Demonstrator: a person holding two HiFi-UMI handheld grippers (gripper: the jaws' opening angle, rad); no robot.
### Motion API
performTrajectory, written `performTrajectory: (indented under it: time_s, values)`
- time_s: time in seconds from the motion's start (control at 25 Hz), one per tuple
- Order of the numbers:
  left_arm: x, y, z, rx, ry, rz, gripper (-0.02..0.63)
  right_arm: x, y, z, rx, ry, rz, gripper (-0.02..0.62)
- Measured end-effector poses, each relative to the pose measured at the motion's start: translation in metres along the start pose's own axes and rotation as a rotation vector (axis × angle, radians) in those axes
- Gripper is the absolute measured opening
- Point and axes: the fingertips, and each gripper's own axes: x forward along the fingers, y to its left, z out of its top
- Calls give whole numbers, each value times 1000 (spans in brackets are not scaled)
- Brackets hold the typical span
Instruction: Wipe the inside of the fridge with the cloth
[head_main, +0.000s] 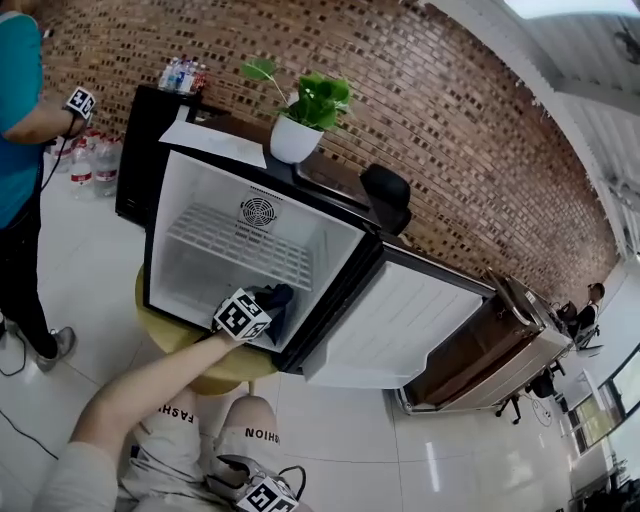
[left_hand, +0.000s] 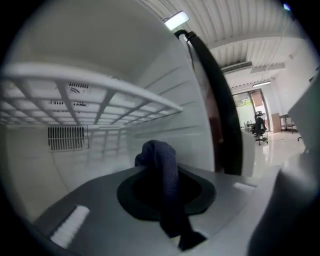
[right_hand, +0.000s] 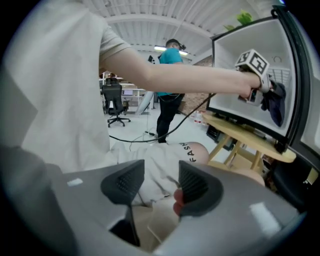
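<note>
Left tool pinches the dark cloth mid-bunch inside the fridge. Cloth looks soft, light, floppy. Right tool spread, empty.

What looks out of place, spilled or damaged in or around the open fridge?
Nothing stands out. The fridge is bare inside with no spill showing, its wire shelf looks intact and properly seated, and the cloth is bunched in the left gripper.

Low round wooden table, open mini fridge standing on it
</note>
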Motion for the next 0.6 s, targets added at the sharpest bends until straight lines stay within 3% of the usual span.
performTrajectory:
  time_s: [0.12, 0.32, 0.6]
  values:
    - [29, 30, -11, -9, 45, 46, 55, 0, 7, 6, -27, 7, 6, 206]
    - [65, 66, -15, -84, 50, 81, 55, 2, 14, 7, -41, -2, 38, 201]
    - [81, 54, -31, -132, 209, 21, 53, -15, -3, 25, 39, -110, 37, 201]
